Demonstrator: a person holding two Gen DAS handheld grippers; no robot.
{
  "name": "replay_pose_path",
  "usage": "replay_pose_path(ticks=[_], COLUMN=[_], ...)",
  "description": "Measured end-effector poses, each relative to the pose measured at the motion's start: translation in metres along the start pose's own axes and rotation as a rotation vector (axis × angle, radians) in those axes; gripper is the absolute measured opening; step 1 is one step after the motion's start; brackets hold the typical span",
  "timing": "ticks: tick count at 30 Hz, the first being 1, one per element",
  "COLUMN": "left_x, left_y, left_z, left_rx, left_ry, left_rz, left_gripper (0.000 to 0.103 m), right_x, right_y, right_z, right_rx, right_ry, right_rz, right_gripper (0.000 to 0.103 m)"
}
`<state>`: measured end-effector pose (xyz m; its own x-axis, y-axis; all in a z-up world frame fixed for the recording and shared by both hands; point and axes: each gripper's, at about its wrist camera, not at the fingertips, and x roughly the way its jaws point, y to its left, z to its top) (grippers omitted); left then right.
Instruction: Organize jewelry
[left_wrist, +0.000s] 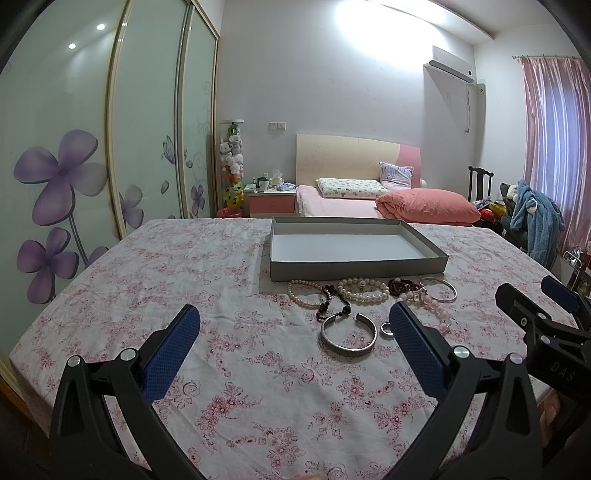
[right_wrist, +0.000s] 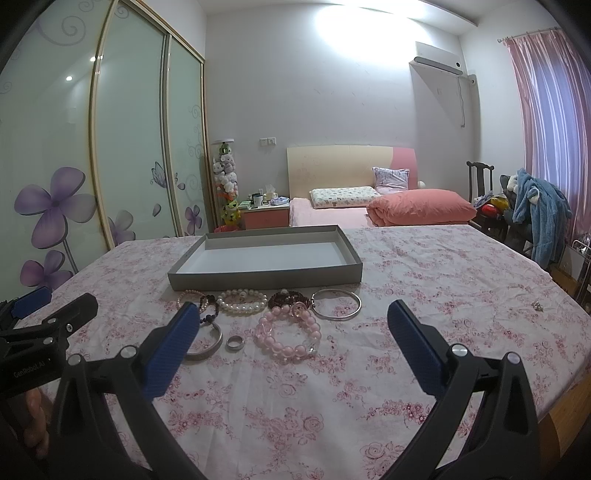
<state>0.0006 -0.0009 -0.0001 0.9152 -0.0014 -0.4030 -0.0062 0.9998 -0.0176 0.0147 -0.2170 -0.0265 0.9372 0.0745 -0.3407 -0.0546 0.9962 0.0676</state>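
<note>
Start of the sorting step, read from left to right. The left gripper (left_wrist: 293, 328) hovers over the near part of the flowered tablecloth (left_wrist: 155, 273), its blue pads spread wide and nothing between them. Right of it and farther off, the jewelry lies loose on the cloth in a cluster just near of the grey tray (left_wrist: 354, 266), whose white floor is bare. In the far row stand a pale pearl strand (left_wrist: 301, 293), a dark bead string (left_wrist: 330, 301) overlapping it, a white pearl bracelet (right_wrist: 242, 301), a dark red bead bracelet (right_wrist: 286, 297) and a thin silver bangle (right_wrist: 336, 303). Nearer lie an open silver cuff (left_wrist: 347, 338), a small silver ring (right_wrist: 235, 342) and a pink bead bracelet (right_wrist: 288, 332). The right gripper (right_wrist: 291, 330) hovers just near of the pink beads, fingers likewise parted and holding nothing.

Suggested practice: begin with pieces that lie clear of their neighbours, such as the cuff for the left tool and the bangle or pink bracelet for the right. Lower the pads astride one side of the band, close on the band itself, and lift straight up before carrying it over the tray wall. The tangled strands at the far left are better left until later; pulling one would probably drag the other. The ring is low and flat, so it may slip from the pads. Set pieces apart on the tray floor.
</note>
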Motion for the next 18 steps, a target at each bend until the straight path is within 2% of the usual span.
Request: replay_pose_path(ticks=[10,14,18], left_x=[0.006,0.022,0.041], left_y=[-0.002,-0.005,0.001], left_z=[-0.004,-0.013,-0.019], left_rx=[-0.001,-0.004,-0.021], left_ry=[0.027,0.079,0.181], left_rz=[0.003,-0.016,-0.06], left_gripper=[0.101,0.101,0.101], right_x=[0.005,0.019,0.046], right_y=[-0.003,-0.011,-0.018], right_z=[-0.004,-0.01,-0.015], right_rx=[0.016,0.042,0.057], right_ry=[0.023,0.071,0.172], right_rz=[0.003,0.005,0.021], right_gripper=[0.099,0.099,0.099])
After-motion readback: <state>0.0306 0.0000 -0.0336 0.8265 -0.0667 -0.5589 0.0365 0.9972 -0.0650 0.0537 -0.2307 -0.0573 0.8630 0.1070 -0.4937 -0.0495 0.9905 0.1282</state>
